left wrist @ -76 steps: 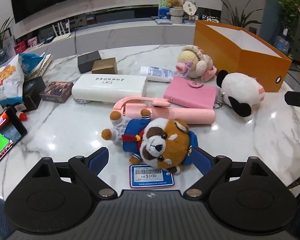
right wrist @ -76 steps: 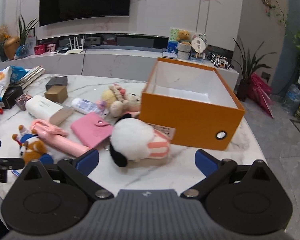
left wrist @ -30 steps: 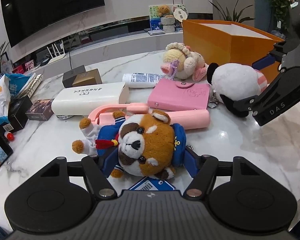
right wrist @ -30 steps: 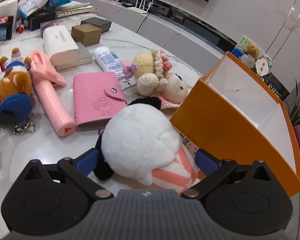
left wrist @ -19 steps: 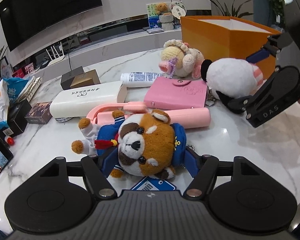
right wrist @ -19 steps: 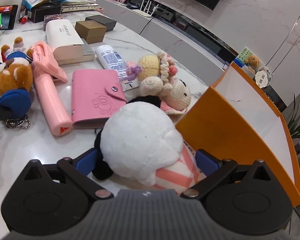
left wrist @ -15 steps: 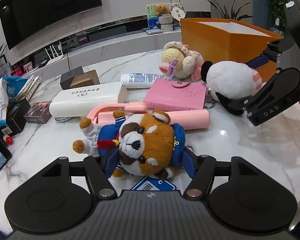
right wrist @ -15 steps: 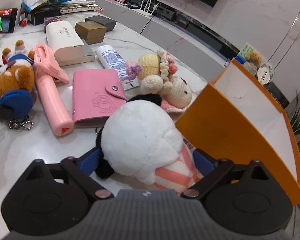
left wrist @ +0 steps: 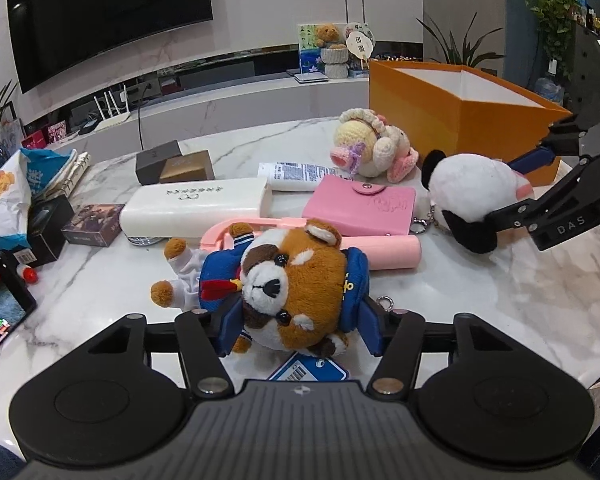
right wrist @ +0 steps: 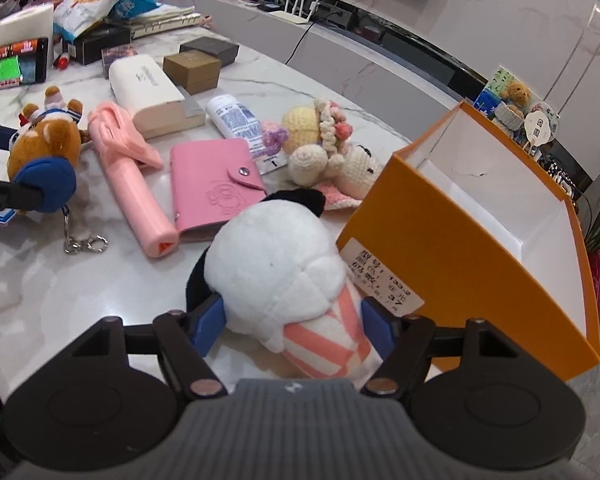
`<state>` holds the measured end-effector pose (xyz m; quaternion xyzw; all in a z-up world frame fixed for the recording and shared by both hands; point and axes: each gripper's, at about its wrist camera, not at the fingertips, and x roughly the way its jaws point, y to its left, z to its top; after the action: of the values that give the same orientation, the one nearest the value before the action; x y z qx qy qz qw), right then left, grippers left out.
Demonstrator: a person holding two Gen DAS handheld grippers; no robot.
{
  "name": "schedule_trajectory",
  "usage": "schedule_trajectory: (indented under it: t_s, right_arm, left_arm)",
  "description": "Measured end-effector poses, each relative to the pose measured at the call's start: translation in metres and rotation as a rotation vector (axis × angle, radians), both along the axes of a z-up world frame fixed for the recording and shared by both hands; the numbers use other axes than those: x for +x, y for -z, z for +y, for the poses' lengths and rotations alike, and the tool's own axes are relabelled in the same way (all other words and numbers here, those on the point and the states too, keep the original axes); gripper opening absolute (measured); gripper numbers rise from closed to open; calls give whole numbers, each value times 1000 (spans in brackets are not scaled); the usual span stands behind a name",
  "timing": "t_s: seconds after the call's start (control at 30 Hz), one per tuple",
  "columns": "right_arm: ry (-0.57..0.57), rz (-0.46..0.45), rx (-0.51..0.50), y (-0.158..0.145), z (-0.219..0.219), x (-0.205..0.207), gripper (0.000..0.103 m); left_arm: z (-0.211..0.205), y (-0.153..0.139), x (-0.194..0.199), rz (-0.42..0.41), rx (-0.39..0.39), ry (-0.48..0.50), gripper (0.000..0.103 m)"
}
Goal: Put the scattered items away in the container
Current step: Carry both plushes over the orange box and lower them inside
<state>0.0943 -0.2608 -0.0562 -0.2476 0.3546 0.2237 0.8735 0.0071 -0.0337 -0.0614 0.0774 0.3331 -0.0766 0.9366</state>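
Note:
My left gripper [left wrist: 298, 330] is shut on the red panda plush [left wrist: 296, 286] in a blue sailor suit, just above the marble table [left wrist: 480, 312]. My right gripper [right wrist: 290, 324] is shut on the white panda plush [right wrist: 276, 276] with pink striped trousers, right beside the orange box [right wrist: 476, 256]. The box is open and white inside. Both plushes show in the other view too: the white panda plush [left wrist: 474, 196] held by the right gripper, the red panda plush [right wrist: 46, 148] at the left.
On the table lie a pink wallet [left wrist: 360, 206], a pink selfie stick [right wrist: 134, 178], a white case [left wrist: 194, 210], a tube [right wrist: 240, 122], a crocheted doll [right wrist: 326, 146], small boxes [right wrist: 192, 70], a snack bag [left wrist: 2, 196] and a phone [right wrist: 14, 64].
Both grippers have closed onto their plushes since 2.5 s ago. The right gripper with the white panda has shifted closer to the orange box.

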Motion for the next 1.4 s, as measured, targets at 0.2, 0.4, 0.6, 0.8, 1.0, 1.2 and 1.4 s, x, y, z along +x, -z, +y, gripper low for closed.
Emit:
schedule_trajectory:
  t_s: [0.2,0.4,0.6,0.8,1.0,1.2,1.4]
  right_arm:
    - [25,-16,21,-14,-4,-14,73]
    - [26,-24,10,-20,-8,-31,73]
    - [42,-71,7,-44,-13,-41,73]
    - [49,-127,12,-76,-17,-51,73]
    - [59,-166,10,-104,-24,-55,73]
    - [86,-199,7,-130,-37,-55,73]
    - [113,-224,-3,-154,-50,-48,73]
  left_arm:
    - [4,-9,-4,-21,-11,3,68]
    - [2,-14,-7,-31,-20,16,68]
    - [-5,-25,-10,-56,-21,43,68]
    - [-14,-47,-10,-98,-7,83,68]
    - [-25,-71,0,-130,-4,128,68]
    - [-38,-90,14,-160,-10,176,68]
    - [-59,-115,37,-201,-9,241,68]
